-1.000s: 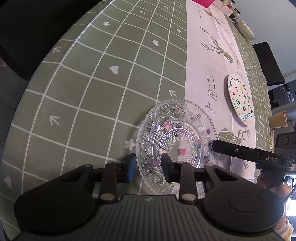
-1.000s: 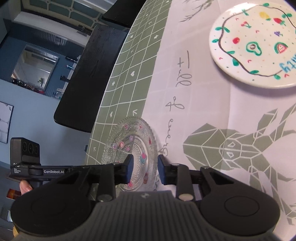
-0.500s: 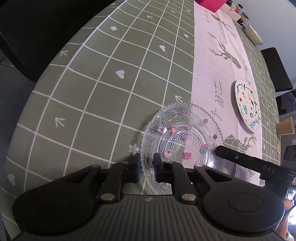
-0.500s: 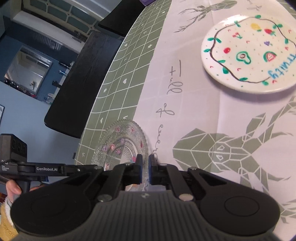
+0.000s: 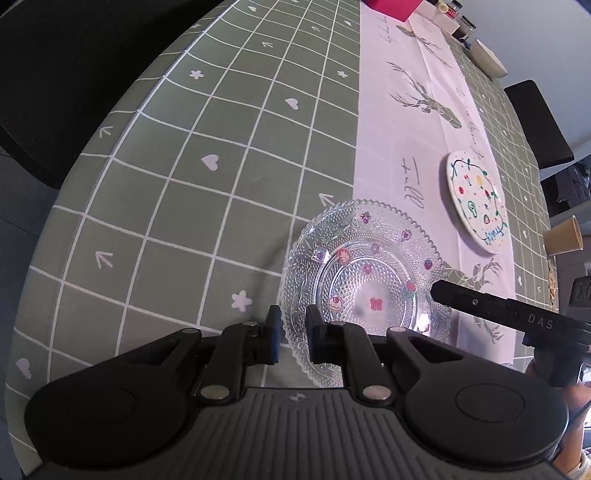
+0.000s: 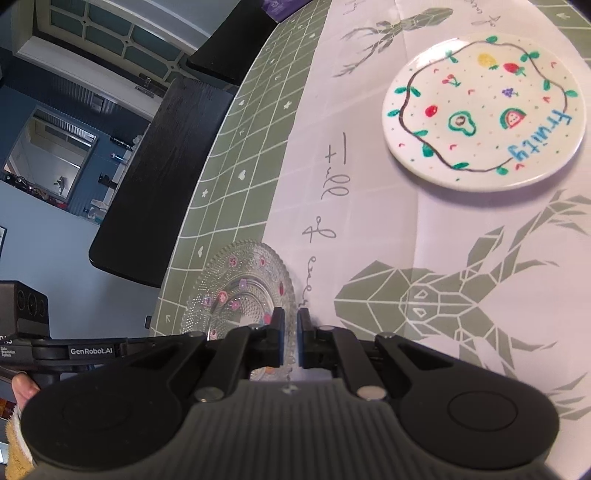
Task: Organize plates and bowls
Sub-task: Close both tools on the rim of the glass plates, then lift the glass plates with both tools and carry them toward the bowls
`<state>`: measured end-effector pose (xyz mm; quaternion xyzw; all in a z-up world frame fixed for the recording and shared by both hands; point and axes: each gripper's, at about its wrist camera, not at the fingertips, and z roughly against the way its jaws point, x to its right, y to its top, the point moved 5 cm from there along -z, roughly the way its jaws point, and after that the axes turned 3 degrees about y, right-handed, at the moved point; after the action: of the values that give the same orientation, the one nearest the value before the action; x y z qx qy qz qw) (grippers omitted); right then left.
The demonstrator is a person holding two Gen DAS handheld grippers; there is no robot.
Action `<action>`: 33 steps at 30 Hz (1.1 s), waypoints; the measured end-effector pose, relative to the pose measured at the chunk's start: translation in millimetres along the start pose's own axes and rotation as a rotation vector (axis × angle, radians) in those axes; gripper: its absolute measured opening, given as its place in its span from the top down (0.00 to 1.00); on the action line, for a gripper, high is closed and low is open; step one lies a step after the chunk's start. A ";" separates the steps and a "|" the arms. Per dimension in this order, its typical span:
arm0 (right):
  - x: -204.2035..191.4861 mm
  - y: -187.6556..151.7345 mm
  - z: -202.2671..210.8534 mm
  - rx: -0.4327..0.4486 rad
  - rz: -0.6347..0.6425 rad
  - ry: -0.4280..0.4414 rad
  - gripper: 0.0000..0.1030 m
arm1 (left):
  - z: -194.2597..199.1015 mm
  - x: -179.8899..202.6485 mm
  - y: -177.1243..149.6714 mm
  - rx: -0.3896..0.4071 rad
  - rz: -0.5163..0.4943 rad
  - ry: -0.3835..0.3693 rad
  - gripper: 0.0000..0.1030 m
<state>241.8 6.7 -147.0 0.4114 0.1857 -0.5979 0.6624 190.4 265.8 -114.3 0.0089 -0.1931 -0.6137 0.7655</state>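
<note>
A clear glass plate [image 5: 369, 280] with small coloured stickers sits where the green checked cloth meets the white runner. My left gripper [image 5: 293, 332] is shut on its near-left rim, which passes between the pads. My right gripper [image 6: 290, 328] is shut on the opposite rim of the same glass plate [image 6: 236, 291]; the left wrist view shows one of its black fingers [image 5: 454, 297] reaching the plate's right side. A white plate painted with fruit [image 6: 480, 118] lies flat on the runner beyond, also seen as the fruit plate [image 5: 476, 206] from the left.
A paper cup [image 5: 563, 236] stands at the right table edge, and a white bowl [image 5: 487, 59] and a pink box [image 5: 391, 7] sit at the far end. A black chair [image 5: 535, 122] and a black bench [image 6: 155, 177] flank the table. A hand [image 6: 22, 387] holds the left gripper.
Both grippers' jaws have closed from partly open onto the glass plate's rim, one on each side. The plate stays in about the same spot.
</note>
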 end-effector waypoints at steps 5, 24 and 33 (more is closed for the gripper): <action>-3.4 4.0 18.8 0.019 0.017 -0.018 0.96 | 8.3 14.8 5.4 0.051 -0.021 -0.034 0.86; 38.9 -1.6 118.0 0.112 -0.178 -0.112 0.91 | -3.6 107.0 11.8 -0.016 -0.186 -0.196 0.86; 41.0 -36.3 172.5 0.189 -0.192 -0.161 0.92 | -20.1 146.3 -15.9 -0.121 -0.308 -0.240 0.86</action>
<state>173.9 -149.9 -86.8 0.4030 0.1132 -0.7043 0.5733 206.9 119.4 -95.3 -0.0808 -0.2418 -0.7307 0.6334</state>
